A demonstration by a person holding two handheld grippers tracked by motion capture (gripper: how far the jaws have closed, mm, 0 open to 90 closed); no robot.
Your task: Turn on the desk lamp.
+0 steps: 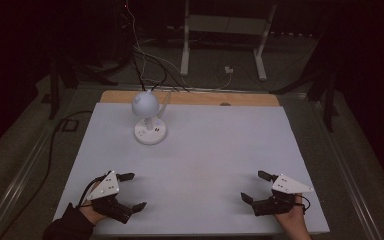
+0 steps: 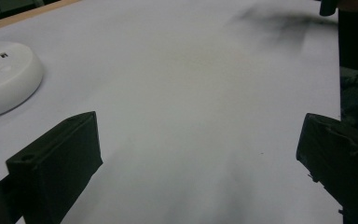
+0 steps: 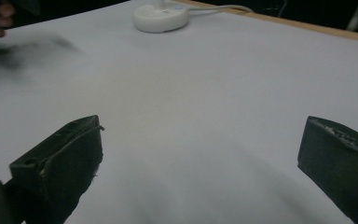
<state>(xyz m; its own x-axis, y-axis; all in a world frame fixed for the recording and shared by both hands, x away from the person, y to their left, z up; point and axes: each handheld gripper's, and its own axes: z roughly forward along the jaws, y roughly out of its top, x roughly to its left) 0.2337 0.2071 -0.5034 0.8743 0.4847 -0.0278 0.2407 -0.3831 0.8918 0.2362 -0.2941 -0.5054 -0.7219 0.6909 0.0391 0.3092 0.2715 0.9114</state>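
The lamp [image 1: 147, 120] stands upright at the far left of the table [image 1: 220, 150], well apart from both grippers. It has a round white base [image 1: 150, 134] with small ports and a lit blue indicator on top, and a rounded white head [image 1: 144, 103] on a short neck above it. A white cable [image 1: 166, 100] leaves the rear of the base and runs over the far table edge toward dark cables on the floor.

The base also shows at the left edge of the left gripper view [image 2: 4, 79] and at the top of the right gripper view [image 3: 161, 17].

The left gripper [image 1: 130, 192] rests near the front left corner of the table; its 2 fingers [image 2: 58, 168] stand wide apart with nothing between them. The right gripper [image 1: 256, 186] rests near the front right corner; its 2 fingers [image 3: 60, 163] are likewise spread wide and empty.

Hazards, as a judgement:
1. The head sits high over a small base. A push on the head or neck rather than the base could tip the lamp.
2. The cable behind the base may snag a finger or drag the lamp if it is pulled taut.
3. The smooth rounded surfaces may slip out of a shallow grip.
4. The dim light makes the ports and indicator hard to target.

No containers are on the table.
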